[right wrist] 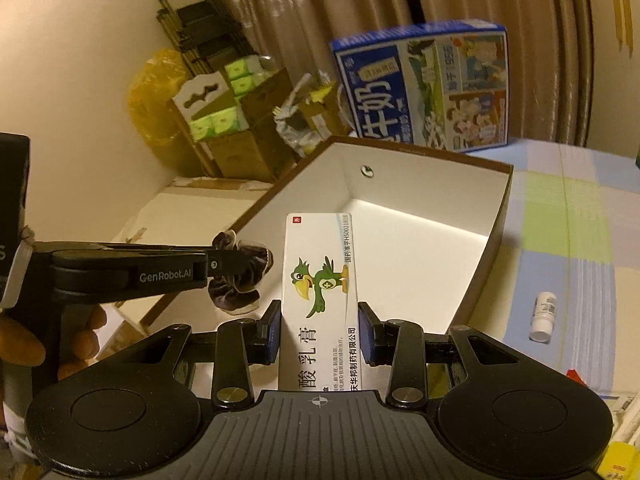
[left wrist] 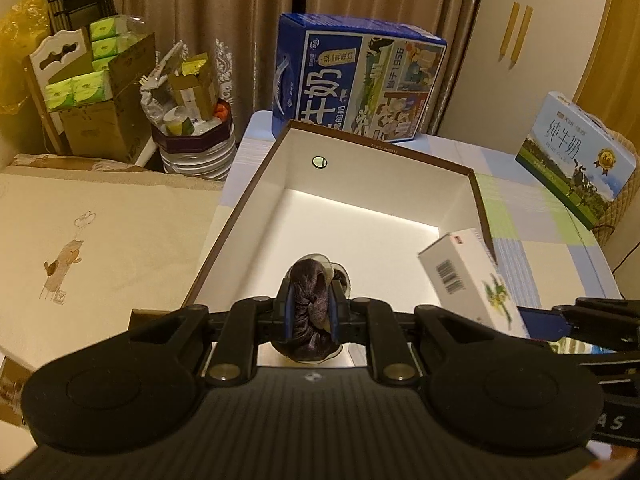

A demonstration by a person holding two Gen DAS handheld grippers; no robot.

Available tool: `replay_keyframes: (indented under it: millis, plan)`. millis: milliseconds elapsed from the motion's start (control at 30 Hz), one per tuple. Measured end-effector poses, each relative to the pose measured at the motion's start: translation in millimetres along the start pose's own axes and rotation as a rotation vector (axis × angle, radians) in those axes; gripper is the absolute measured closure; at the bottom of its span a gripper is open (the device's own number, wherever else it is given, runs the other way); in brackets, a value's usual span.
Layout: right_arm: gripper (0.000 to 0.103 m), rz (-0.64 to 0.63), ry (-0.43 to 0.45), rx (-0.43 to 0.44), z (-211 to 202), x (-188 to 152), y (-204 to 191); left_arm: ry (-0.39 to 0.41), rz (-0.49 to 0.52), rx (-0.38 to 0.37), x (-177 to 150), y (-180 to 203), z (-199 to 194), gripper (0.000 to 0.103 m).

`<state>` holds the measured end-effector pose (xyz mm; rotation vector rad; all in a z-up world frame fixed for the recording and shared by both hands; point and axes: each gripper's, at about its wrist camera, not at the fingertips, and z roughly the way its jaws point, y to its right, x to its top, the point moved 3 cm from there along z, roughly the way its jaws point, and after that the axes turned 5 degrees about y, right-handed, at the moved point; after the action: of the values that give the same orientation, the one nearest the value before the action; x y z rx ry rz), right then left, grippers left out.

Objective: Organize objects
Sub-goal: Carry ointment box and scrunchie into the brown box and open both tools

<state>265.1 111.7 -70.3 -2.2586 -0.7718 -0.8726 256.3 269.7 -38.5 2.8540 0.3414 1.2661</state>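
Fingers clamp a scrunchie (left wrist: pixel 312 304) and carton (right wrist: pixel 320 300) above the checked tablecloth's (right wrist: pixel 568 232) open box (left wrist: pixel 256 200).

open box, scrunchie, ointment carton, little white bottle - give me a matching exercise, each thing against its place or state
Things:
1. scrunchie
2. ointment carton
3. small white bottle
4. open box

Places or states:
a. lying on the checked cloth, outside the box
b. held in the right gripper
c. held in the left gripper
d. nothing seen on its floor

Pairs: 1-c, 2-b, 3-a, 4-d
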Motion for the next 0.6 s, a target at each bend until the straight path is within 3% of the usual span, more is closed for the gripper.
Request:
replay_keyframes:
  millis: [600]
  plan:
    - [0.068, 0.003, -0.088, -0.14, 78, 23, 37, -0.119, 0.078, -0.021, 18, 3, 98, 0.089]
